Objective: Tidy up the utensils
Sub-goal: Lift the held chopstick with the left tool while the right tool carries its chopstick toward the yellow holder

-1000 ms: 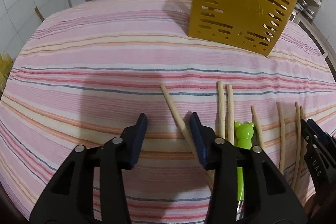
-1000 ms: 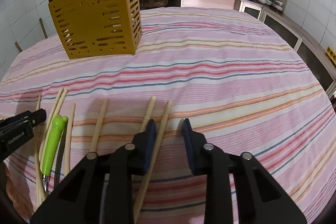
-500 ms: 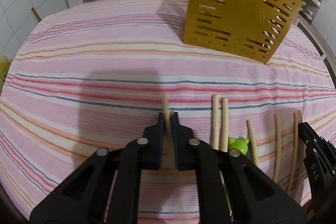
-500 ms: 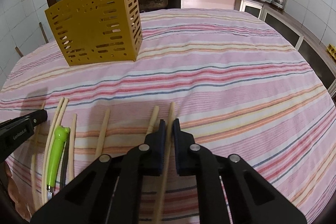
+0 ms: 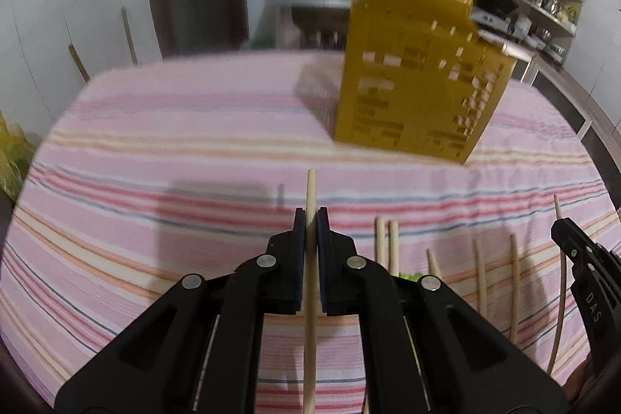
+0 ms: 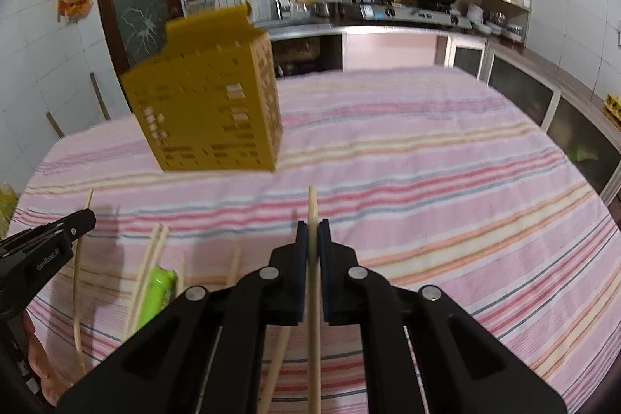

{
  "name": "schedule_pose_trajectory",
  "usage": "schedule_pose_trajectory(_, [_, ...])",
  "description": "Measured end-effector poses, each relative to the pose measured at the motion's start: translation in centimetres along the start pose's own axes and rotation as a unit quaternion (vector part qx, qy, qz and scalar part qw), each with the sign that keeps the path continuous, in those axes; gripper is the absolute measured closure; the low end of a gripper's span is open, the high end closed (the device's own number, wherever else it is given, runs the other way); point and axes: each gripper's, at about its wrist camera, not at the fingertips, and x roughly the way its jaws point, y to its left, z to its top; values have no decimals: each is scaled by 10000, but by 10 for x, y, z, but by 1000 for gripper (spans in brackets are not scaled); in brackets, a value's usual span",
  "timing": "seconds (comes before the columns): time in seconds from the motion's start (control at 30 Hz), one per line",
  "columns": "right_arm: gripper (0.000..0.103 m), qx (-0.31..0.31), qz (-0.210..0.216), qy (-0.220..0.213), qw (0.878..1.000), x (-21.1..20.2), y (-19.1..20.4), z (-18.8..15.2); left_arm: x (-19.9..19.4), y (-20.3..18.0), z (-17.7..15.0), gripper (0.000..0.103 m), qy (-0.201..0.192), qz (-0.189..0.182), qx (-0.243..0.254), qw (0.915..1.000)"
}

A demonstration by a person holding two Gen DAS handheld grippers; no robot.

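Chopstick (image 5: 310,196) pinched by left gripper (image 5: 311,231); right gripper (image 6: 312,231) pinching another, ends cut off.

The left gripper (image 5: 311,231) has its two black fingers (image 5: 297,247) pressed together on a thin wooden chopstick (image 5: 310,193), which passes between them and sticks out forward past the tips. The right gripper (image 6: 311,235) is in the same state: its fingers (image 6: 328,247) are pressed on another chopstick (image 6: 313,208) that goes straight forward. Both grippers point ahead, side by side, above the counter (image 5: 194,150). Each one shows at the edge of the other's view. At the lower left edge of the right wrist view a small part of the person's left hand (image 6: 42,367) is visible.
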Motion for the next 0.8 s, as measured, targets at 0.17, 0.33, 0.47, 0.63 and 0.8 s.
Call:
schedule_pose_trajectory(0.17, [97,-36,152,-427,9990,-19,3,13,-30,0,8,99,-570,33,107,9983])
schedule_pose_trajectory(0.33, [97,-45,307,-755,9967,-31,2,24,-58,3,14,99,-980,13,153,9951])
schedule_pose_trajectory(0.47, [97,-60,391,-1027,9939,-41,1,32,-69,4,16,99,-1197,23,173,9927])
schedule_pose_trajectory(0.63, [97,-97,473,-1315,9901,-51,1,36,-83,6,16,99,-1468,-31,181,9890])
schedule_pose_trajectory(0.8, [97,-136,579,-1495,9870,-56,2,36,-94,10,13,99,-1761,-38,288,9839])
